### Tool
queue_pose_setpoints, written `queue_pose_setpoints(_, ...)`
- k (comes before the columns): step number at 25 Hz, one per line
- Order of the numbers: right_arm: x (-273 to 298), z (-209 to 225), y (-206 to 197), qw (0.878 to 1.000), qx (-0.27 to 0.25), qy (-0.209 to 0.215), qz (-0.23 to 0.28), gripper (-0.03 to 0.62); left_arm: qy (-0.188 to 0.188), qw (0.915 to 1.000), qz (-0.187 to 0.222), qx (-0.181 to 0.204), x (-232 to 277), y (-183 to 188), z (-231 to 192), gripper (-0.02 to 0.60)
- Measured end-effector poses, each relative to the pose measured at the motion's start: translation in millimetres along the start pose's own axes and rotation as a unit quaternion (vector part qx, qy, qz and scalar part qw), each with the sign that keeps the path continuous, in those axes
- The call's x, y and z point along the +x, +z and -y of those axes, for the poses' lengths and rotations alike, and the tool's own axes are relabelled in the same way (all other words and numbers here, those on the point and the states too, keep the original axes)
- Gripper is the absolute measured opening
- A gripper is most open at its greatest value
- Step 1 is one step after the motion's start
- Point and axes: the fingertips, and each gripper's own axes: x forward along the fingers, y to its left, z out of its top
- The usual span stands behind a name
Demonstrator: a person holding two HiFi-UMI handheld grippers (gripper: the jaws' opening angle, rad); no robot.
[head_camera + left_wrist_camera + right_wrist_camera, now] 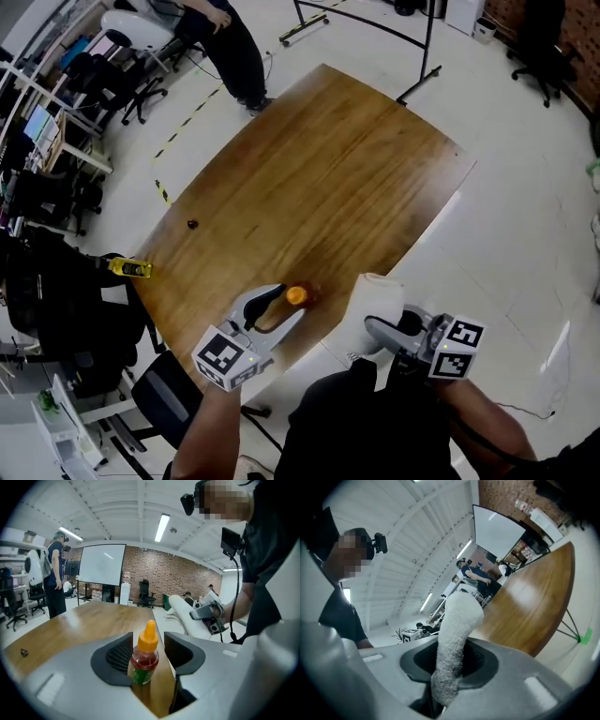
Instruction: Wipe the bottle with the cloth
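left gripper view shows the small red-sauce plastic bottle with orange cap point(143, 660) upright near the brown wooden table point(84, 620) edge, between my released left tongs point(148, 641). right tongs point(449, 667) clench the white fluffy cloth point(454, 634). wiping looks not yet started; next i'd steady the bottle and bring the cloth across.

place: open-plan office or lab | signs: whiteboard point(102, 565), brick wall point(173, 573), swivel chairs point(542, 45), ceiling strip light point(161, 527), large wooden worktop point(319, 178), tiled floor point(525, 234), hazard tape point(178, 141)
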Motion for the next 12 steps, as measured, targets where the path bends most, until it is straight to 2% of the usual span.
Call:
queue_pose_setpoints(4,18.8,10.4,-27.7,0.999,0.029,0.014,0.022,0.077,0.006,0.9998,0.019,-0.004,14.4,1.2,0.6,0.214)
queue_pose_setpoints(8,43.4,15.4,-51.6,0.998,0.049,0.028,0.035,0.077,0.014,0.9994,0.032,-0.002,21.2,-0.1,0.0,0.171)
queue_pose_setpoints(12,62.5,19.2,-51.2,0.996,0.057,0.037,0.064,0.077,0.012,0.9994,0.031,0.005,21.8,-2.7,-1.9,0.166)
